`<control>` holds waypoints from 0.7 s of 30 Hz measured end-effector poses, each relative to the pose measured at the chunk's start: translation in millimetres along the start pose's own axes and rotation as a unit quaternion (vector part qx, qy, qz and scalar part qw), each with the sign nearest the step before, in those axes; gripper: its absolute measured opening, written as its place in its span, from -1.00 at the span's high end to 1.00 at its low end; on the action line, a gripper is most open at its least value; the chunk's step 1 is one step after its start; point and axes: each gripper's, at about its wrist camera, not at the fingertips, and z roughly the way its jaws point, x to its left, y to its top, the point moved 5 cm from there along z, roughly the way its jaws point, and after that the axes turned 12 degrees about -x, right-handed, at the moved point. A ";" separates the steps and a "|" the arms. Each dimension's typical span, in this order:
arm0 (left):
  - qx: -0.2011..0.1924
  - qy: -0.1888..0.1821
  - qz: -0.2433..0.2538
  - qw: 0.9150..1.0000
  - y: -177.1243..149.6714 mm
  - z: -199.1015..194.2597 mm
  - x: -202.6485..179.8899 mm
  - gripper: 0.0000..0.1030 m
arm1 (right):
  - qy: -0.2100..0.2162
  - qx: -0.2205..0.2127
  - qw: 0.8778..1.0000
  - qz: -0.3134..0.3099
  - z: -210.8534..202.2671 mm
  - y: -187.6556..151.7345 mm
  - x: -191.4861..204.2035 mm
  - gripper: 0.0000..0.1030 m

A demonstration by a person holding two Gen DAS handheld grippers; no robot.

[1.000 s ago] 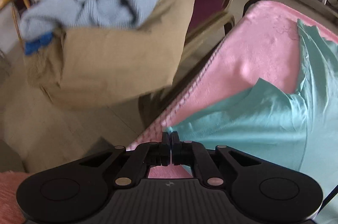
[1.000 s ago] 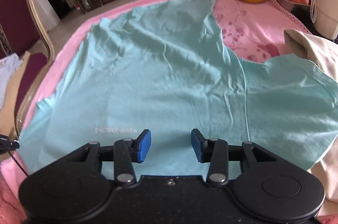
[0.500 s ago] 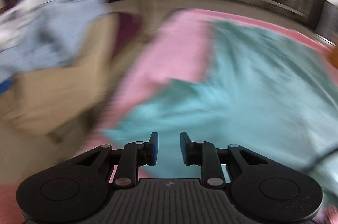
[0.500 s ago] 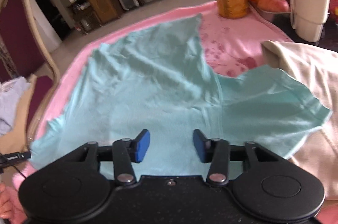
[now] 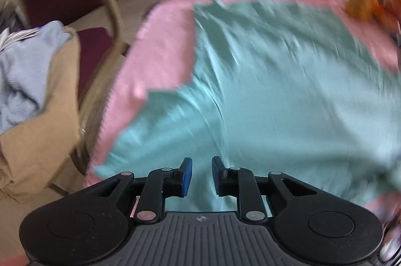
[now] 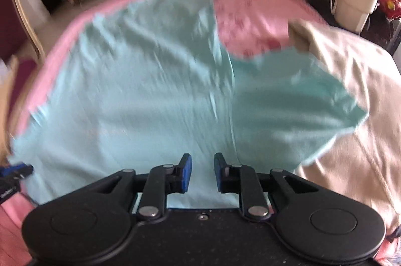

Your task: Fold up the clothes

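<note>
Left wrist view: left claw (image 5: 201, 174) and right claw (image 6: 202, 172) gape empty over teal shirt (image 6: 150, 90), its print blurred unreadable.

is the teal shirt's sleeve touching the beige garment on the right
Touching. In the right wrist view the teal shirt's sleeve lies overlapping the beige garment, with no gap between them.

— Where does the left wrist view look from?
— Low behind its claw (image 5: 201, 175), close over the near left edge of the wrinkled teal cotton T-shirt (image 5: 288, 95), facing far across it.
— And the right?
— Same, behind its claw (image 6: 202, 173), further right; both share that shirt on the pink-covered surface (image 6: 253, 12).
</note>
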 end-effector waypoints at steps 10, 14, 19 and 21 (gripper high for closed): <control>-0.058 0.016 -0.041 0.997 115.5 40.7 33.8 0.30 | 0.064 -0.129 0.988 0.058 -25.4 117.5 32.3 -0.02; -0.055 0.009 -0.047 0.997 156.2 90.9 28.8 0.44 | 0.050 -0.129 0.988 0.063 16.2 144.6 30.4 -0.01; -0.037 -0.012 -0.065 0.997 199.9 167.1 16.8 0.57 | 0.041 -0.106 0.990 0.078 84.0 165.1 18.8 0.34; -0.029 -0.003 -0.057 0.998 210.0 198.3 10.1 0.56 | 0.039 -0.095 0.991 0.083 112.9 167.2 13.2 0.34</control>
